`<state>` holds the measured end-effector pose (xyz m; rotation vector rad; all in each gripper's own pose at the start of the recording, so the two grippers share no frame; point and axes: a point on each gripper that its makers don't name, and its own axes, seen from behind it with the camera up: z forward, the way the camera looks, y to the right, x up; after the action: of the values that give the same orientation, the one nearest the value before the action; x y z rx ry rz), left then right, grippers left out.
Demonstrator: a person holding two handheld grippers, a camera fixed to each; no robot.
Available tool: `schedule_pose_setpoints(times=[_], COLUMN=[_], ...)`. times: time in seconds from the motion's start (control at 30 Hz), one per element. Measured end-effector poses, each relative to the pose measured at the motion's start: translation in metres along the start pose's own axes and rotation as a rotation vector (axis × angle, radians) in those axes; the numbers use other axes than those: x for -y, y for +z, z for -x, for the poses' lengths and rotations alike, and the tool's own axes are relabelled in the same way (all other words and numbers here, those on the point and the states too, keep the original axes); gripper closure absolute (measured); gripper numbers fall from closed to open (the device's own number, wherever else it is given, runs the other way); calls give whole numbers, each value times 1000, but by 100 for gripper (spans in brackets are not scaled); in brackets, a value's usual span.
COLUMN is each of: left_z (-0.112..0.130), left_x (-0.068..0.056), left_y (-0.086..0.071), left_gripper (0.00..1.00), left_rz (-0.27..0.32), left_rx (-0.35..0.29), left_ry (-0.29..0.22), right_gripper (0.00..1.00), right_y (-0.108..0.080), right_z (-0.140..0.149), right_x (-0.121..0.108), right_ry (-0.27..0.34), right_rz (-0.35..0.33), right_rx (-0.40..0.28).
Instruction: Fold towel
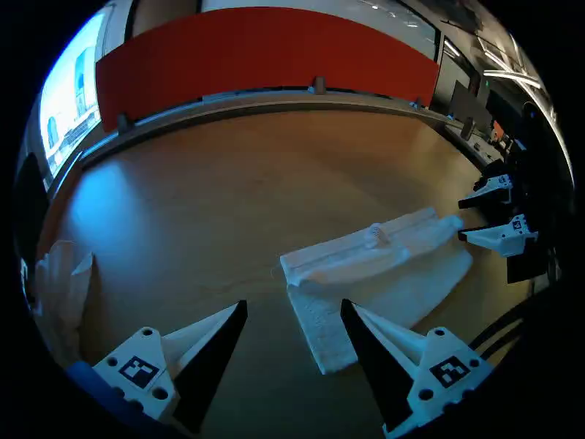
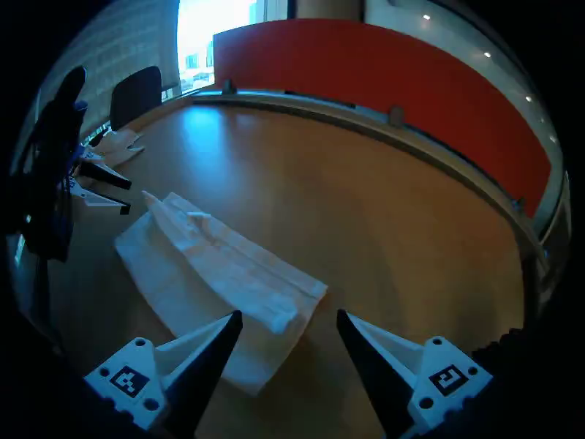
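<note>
Looking across the left gripper view from its left edge, I see a crumpled white cloth (image 1: pixel 62 282) lying at the rim of the wooden table (image 1: pixel 219 197), with a red partition (image 1: pixel 263 51) standing along the far side. At the bottom, the left gripper (image 1: pixel 292 322) has its jaws spread wide with nothing between them but bare wood. The towel (image 1: pixel 373 267) lies just ahead of its right-hand finger, the near corner close beside that fingertip. The towel is partly folded, with a long doubled band resting on top of a flat layer and running away towards the right. At its far end I can make out the right gripper (image 1: pixel 462 219), jaws apart, fingertips right at the towel's edge. I cannot tell whether they touch it. In the right gripper view, a chair (image 2: pixel 135 95) stands at the far left of the table, and below it the left gripper (image 2: pixel 126 197) points in at the towel's far end, fingers parted. The towel stretches diagonally towards me, its near end lying ahead of the left-hand finger. The right gripper (image 2: pixel 289 325) is open here too, clasping nothing, with bare table off to its right.
</note>
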<state>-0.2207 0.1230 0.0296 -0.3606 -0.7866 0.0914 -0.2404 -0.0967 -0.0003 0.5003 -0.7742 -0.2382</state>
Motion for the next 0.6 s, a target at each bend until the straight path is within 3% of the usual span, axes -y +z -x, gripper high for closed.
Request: schedule_pose_setpoints(times=[0.6], left_z=[11], left_x=[0], left_y=[-8], left_gripper=[5], left_rz=[-10], left_rx=[2], left_ry=[-21], right_gripper=[0], right_y=[5], right_z=[6], right_x=[-1], right_ry=[-4], right_rz=[3], right_rx=[12])
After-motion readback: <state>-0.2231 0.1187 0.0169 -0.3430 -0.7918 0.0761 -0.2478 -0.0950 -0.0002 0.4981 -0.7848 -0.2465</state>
